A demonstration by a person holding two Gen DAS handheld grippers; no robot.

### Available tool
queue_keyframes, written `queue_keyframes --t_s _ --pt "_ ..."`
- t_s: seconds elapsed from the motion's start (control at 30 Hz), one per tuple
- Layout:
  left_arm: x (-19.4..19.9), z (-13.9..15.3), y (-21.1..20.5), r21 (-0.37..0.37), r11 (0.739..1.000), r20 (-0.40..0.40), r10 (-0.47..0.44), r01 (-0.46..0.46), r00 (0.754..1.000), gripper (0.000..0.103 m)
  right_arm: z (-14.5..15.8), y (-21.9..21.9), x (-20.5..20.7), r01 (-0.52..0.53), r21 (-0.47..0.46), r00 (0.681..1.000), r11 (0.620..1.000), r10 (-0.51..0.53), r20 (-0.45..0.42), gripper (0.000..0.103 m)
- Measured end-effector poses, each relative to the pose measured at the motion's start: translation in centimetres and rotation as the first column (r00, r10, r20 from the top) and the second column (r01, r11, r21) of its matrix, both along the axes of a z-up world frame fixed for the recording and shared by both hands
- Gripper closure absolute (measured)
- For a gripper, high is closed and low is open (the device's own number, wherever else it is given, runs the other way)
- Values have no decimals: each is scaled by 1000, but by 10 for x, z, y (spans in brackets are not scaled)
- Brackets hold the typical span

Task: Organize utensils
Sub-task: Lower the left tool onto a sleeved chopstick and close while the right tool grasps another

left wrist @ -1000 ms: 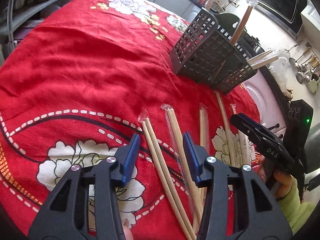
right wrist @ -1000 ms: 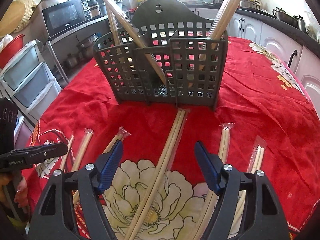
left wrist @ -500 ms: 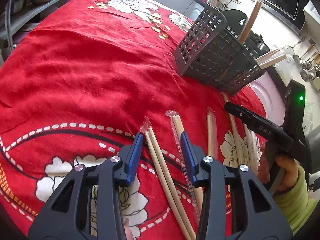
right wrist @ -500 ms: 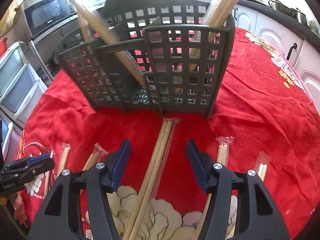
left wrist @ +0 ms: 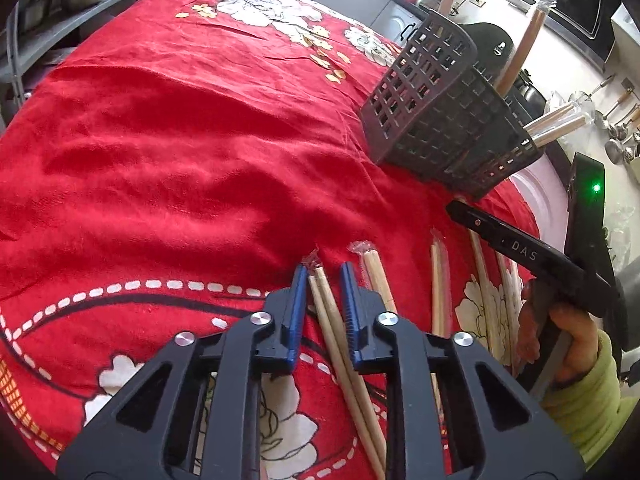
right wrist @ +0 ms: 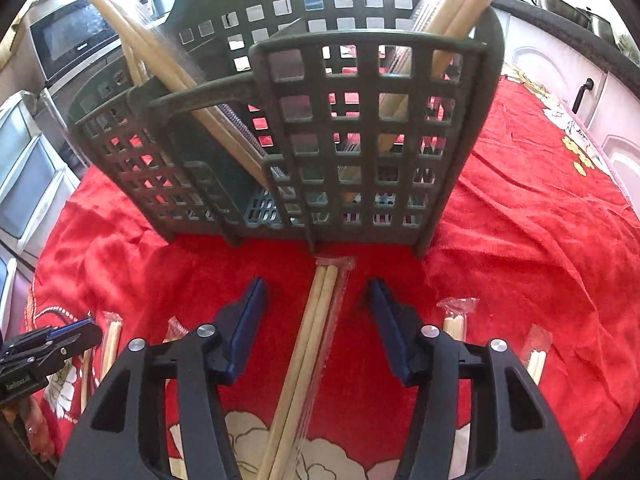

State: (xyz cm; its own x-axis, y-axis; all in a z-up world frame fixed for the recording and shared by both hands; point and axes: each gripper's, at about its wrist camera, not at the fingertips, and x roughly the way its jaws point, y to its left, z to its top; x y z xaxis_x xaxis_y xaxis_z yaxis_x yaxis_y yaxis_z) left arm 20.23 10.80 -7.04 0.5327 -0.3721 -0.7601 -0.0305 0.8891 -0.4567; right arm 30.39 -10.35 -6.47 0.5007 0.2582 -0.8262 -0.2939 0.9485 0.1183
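1. Left tongs (left wrist: 323, 280) have just been closing and now sit nearly shut around a wrapped pair of chopsticks (left wrist: 340, 344) lying on the red cloth (left wrist: 180, 160); whether the pads actually press on it I cannot tell.
2. Right tongs (right wrist: 316, 292) have just been closing too, now about half open, straddling a long wrapped pair (right wrist: 312, 344) without touching it.
3. That long pair points at the foot of the dark basket (right wrist: 360, 128) on the surface.
4. More chopsticks stand tilted inside the basket; other wrapped pairs lie left and right.
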Motion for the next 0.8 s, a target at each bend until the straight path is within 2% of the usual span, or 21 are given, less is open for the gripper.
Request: queue_keyframes --t_s 0.07,0.17,0.37,0.63,0.8 --pt "1 -1 2 -7 1000 -1 -1 1 1000 93 0 0 4 8 -3 1000 1000 -8 -1 58" --pt "2 -2 4 -20 1000 -4 -2 2 1000 94 0 -3 9 29 -12 1000 999 -29 2 75" --pt "2 -1 6 -30 1000 -10 -4 3 1000 94 3 -17 20 37 3 999 999 -37 -3 92" --pt "2 5 6 -61 998 4 -11 11 1000 96 14 -38 24 24 163 998 986 -15 -55 93" --pt "1 19 3 -50 998 39 -26 28 999 98 34 -40 12 -31 207 999 978 36 -19 93"
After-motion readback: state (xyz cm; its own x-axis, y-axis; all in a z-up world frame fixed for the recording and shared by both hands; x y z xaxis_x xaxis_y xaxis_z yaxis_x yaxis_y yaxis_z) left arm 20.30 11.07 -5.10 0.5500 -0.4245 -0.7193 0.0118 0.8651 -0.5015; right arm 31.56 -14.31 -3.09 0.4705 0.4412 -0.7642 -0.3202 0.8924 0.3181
